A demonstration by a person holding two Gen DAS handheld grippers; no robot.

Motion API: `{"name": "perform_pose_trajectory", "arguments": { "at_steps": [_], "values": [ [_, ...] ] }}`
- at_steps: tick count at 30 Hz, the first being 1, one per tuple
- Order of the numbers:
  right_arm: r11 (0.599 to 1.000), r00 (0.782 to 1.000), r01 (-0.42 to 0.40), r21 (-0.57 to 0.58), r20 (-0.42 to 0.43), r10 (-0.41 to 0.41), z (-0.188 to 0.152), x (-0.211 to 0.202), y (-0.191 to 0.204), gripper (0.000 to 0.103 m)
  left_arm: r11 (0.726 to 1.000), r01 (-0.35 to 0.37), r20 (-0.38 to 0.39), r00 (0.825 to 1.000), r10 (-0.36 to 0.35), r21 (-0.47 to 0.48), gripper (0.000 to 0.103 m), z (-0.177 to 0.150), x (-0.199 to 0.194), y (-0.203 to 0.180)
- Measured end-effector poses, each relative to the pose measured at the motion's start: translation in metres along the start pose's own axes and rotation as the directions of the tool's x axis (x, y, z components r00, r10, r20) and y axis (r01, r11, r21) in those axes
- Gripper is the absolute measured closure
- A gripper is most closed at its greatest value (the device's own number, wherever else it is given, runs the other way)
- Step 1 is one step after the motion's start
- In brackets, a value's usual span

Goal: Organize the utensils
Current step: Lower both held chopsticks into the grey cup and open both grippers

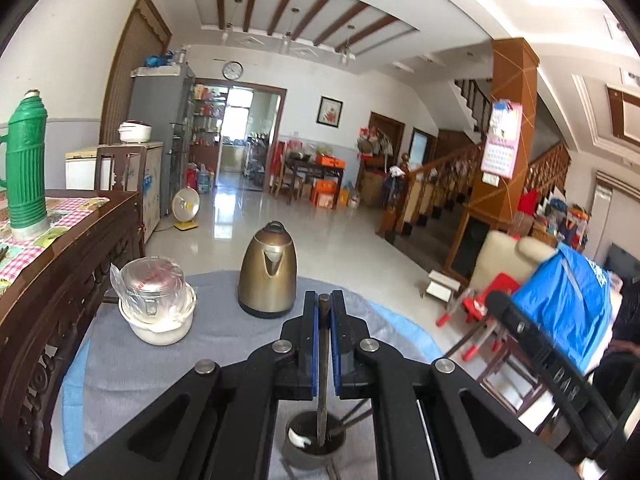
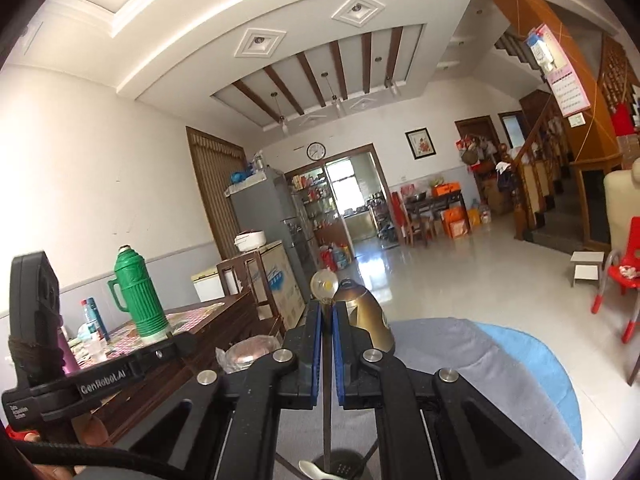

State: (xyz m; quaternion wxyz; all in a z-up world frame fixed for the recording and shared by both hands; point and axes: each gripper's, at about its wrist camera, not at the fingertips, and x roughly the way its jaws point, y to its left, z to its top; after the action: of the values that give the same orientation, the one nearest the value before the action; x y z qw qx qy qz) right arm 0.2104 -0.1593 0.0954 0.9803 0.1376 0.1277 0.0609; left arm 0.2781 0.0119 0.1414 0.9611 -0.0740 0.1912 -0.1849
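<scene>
Utensil in left grip: we see a thin dark flat-handled utensil (image 1: 323, 368) clamped upright between the blue pads of the left gripper (image 1: 324, 300), its lower end hanging over the holder; which kind of utensil it is we cannot tell.
Utensil in right grip: a second slim dark utensil (image 2: 327, 392) is pinched in the right gripper (image 2: 327, 308), fingers drawn narrow on it, tip pointing down toward the holder.
Holder: a dark round utensil cup (image 1: 316, 440) stands right below both grippers on the grey cloth (image 1: 224, 320); a white spoon (image 1: 298, 438) and other dark sticks lean inside it.
Handling: we judge both pieces light, stiff and thin, likely metal, so smooth and prone to swivel or slip in a narrow pinch.
Where to hold: high on the flat of the handle, as now, pads square on the broad faces, leaving the long lower part free to drop in.
Cup risk: looks light and narrow; a sideways knock from a hanging tip could tip it.
Mid table: a lidded pot in plastic wrap (image 1: 154, 292) to the left, a bronze kettle (image 1: 268, 276) beyond, well apart from the cup.
Far: a green thermos (image 1: 26, 168) on the wooden sideboard (image 1: 72, 264).
</scene>
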Motion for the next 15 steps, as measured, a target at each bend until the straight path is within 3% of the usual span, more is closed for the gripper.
{"name": "perform_pose_trajectory", "arguments": {
  "at_steps": [4, 9, 12, 15],
  "values": [
    [0.999, 0.999, 0.026, -0.042, -0.027, -0.027, -0.015, 0.015, 0.005, 0.097, 0.999, -0.022, -0.012, 1.000, 0.022, -0.025, 0.098, -0.011, 0.017, 0.005],
    [0.997, 0.992, 0.035, -0.064, -0.119, -0.043, -0.038, 0.033, 0.003, 0.097, 0.998, -0.053, -0.075, 0.996, 0.051, -0.024, 0.097, -0.031, 0.044, 0.013],
    [0.999, 0.981, 0.019, -0.050, -0.193, -0.028, -0.048, 0.044, -0.003, 0.097, 0.999, -0.053, -0.113, 0.992, 0.052, -0.008, 0.097, -0.041, 0.052, 0.014],
    [1.000, 0.973, -0.001, -0.018, -0.232, -0.003, -0.055, 0.047, -0.009, 0.095, 0.999, -0.044, -0.103, 0.994, 0.045, 0.014, 0.097, -0.043, 0.047, 0.012]
  ]
}}
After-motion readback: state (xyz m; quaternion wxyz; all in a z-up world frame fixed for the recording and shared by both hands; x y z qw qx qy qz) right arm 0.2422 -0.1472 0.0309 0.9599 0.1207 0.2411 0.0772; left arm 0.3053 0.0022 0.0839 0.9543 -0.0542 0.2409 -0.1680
